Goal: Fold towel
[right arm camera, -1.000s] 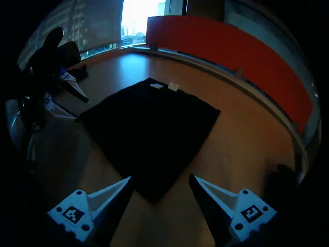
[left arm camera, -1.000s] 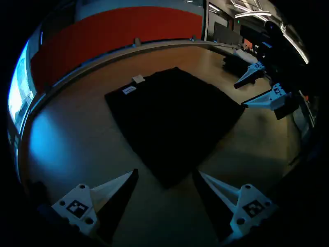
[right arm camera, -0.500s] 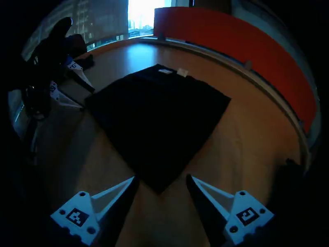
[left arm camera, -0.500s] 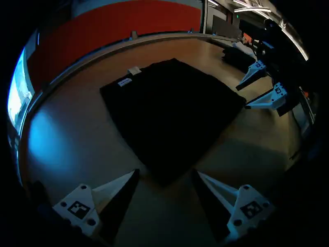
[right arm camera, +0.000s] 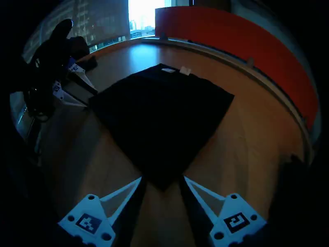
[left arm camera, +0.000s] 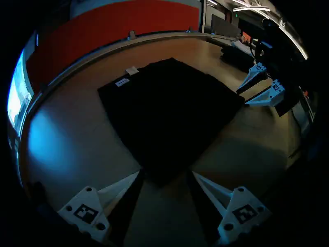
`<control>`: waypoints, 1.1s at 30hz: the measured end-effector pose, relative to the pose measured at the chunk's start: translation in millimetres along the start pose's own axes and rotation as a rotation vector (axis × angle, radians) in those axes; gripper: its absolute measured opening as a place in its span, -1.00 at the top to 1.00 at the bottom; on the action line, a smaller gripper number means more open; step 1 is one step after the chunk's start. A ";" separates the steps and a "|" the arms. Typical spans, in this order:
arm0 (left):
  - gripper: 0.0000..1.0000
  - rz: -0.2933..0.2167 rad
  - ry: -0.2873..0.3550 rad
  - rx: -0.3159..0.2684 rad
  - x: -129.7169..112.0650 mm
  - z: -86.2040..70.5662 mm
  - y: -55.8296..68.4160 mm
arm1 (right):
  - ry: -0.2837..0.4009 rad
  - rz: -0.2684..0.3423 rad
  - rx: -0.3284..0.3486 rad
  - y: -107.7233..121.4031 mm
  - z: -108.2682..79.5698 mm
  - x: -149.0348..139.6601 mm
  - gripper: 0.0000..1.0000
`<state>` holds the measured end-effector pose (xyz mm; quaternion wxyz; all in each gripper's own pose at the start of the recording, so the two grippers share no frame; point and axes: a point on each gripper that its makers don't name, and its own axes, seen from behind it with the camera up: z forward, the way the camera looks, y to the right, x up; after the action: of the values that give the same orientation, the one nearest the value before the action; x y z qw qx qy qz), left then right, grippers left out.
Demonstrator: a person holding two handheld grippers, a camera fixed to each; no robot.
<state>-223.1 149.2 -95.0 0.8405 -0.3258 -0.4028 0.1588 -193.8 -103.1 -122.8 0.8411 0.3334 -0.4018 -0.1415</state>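
— Where does the towel (left arm camera: 168, 111) lie?
— Spread flat and dark on a bare wooden worktop (left arm camera: 70, 136).
— And the left gripper (left arm camera: 165, 176)?
— Fingers apart, with a towel corner between them, not pinched. The right gripper (right arm camera: 162, 180) is the same at another corner.
— The room?
— Dim. A red panel (left arm camera: 123, 20) runs along the worktop's far edge, beside a bright window (right arm camera: 142, 12).

A towel (left arm camera: 168, 115) lay flat on the counter (left arm camera: 70, 136), one corner between the fingers of the left gripper (left arm camera: 165, 175), another between those of the right gripper (right arm camera: 162, 178); a panel (left arm camera: 123, 20) stood along the counter's far edge
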 end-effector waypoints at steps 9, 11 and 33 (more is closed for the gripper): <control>-0.37 0.001 -0.002 -0.001 0.3 0.0 1.6 | 0.000 -0.016 0.012 -0.6 0.1 -0.8 0.17; -0.35 0.004 -0.003 -0.003 0.6 -0.2 2.7 | -0.001 -0.021 0.015 -1.5 1.1 -0.5 0.28; 0.80 -0.018 0.001 0.012 15.7 -2.1 6.6 | 0.038 0.015 -0.015 4.9 -11.4 15.1 0.75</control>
<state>-211.7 161.6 -91.4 0.8439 -0.3172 -0.4044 0.1537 -175.6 -102.0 -115.9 0.8521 0.3267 -0.3869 -0.1320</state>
